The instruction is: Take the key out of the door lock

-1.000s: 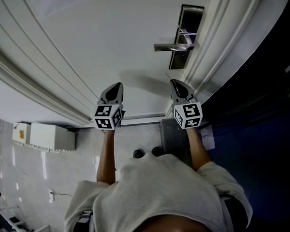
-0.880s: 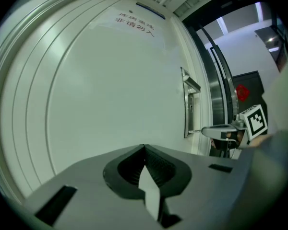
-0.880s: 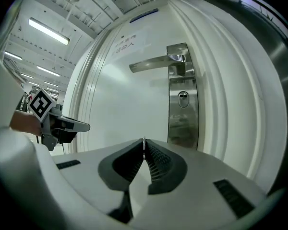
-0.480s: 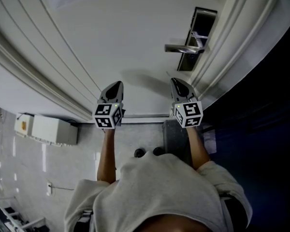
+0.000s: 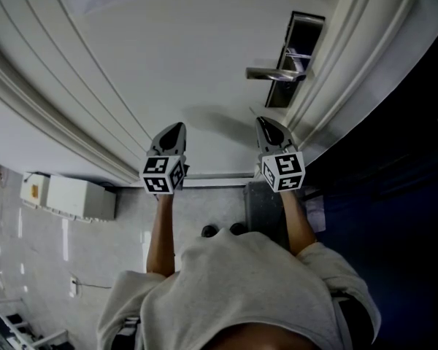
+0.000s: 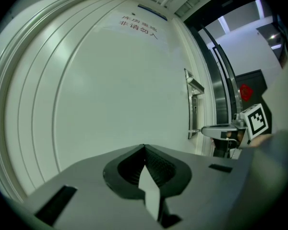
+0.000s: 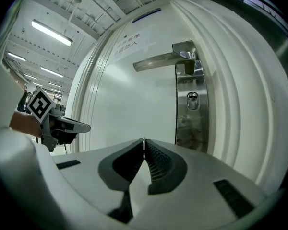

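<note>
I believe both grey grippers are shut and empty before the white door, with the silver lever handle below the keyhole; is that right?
Not quite: the silver lever handle sits above the keyhole, as the right gripper view shows. The left gripper and the right gripper are shut and empty before the white door.

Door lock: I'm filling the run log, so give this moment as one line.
left gripper shut, empty | right gripper shut, empty | door lock untouched
</note>
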Motion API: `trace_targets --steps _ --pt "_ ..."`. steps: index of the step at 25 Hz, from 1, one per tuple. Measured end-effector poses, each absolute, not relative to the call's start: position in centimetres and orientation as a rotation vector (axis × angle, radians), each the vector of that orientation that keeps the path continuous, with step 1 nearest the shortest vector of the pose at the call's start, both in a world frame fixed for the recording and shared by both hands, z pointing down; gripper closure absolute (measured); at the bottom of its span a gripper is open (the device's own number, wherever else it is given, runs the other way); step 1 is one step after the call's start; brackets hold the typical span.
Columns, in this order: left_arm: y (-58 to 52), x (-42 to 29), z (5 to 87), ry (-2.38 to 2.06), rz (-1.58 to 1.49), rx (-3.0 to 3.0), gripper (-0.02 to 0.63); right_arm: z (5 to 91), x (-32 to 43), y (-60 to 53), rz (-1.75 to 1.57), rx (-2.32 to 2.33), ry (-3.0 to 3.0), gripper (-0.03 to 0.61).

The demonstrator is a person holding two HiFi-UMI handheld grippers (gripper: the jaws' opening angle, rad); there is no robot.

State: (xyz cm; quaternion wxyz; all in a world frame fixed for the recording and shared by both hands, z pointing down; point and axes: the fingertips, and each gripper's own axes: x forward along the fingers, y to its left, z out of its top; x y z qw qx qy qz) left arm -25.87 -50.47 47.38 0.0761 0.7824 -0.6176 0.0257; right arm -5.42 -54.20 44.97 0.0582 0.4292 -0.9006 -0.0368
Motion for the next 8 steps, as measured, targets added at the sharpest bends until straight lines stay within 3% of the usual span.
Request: trace_targets --steps 8 --pt "-50.62 -25.88 47.47 -1.846 0.080 2.348 0.595 45.01 -5.59 -54.31 -0.133 1.288 -2.715 0.549"
